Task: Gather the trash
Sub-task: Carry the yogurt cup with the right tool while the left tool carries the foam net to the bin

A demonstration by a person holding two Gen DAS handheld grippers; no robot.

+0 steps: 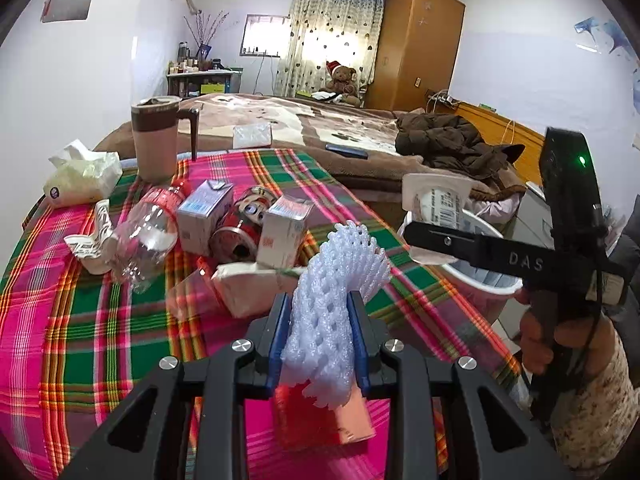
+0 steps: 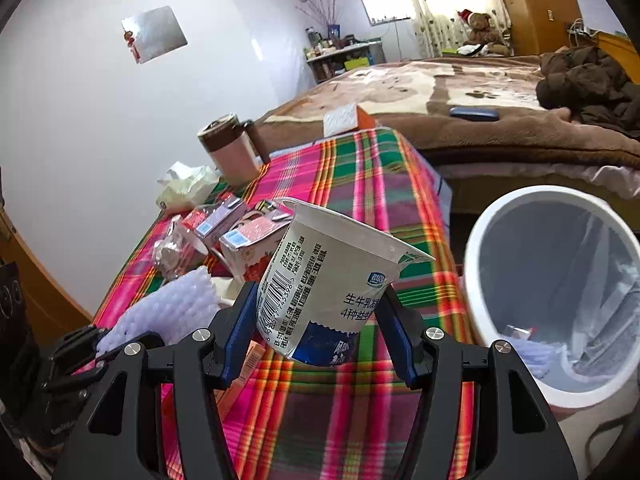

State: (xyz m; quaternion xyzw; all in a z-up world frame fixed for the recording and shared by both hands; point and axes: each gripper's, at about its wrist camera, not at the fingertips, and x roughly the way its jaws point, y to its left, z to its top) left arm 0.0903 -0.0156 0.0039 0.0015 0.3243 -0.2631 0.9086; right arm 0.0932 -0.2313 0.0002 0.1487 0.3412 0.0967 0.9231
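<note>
**Fingers full, bin within reach**

My left fingers (image 1: pixel 280 332) are clamped hard on a white foam fruit net (image 1: pixel 336 300), squeezing it flat between the blue pads; my right gripper (image 2: pixel 318 328) grips a tilted yogurt cup (image 2: pixel 328 276) by its sides, jaws standing wide around it. Both pieces ride clear above the plaid tablecloth (image 1: pixel 100 320), I judge so they can swing over to the white trash bin (image 2: pixel 476 264) just off the table's right edge. The bin's lined mouth gapes open and unobstructed beside the cup. More trash waits in a cluster behind: milk cartons (image 1: pixel 204 208), crushed cans (image 1: pixel 236 236), a clear plastic bottle (image 1: pixel 148 232) and crumpled paper. The table's near half gives me open room; a mug (image 1: pixel 156 140) stands at the far edge.
</note>
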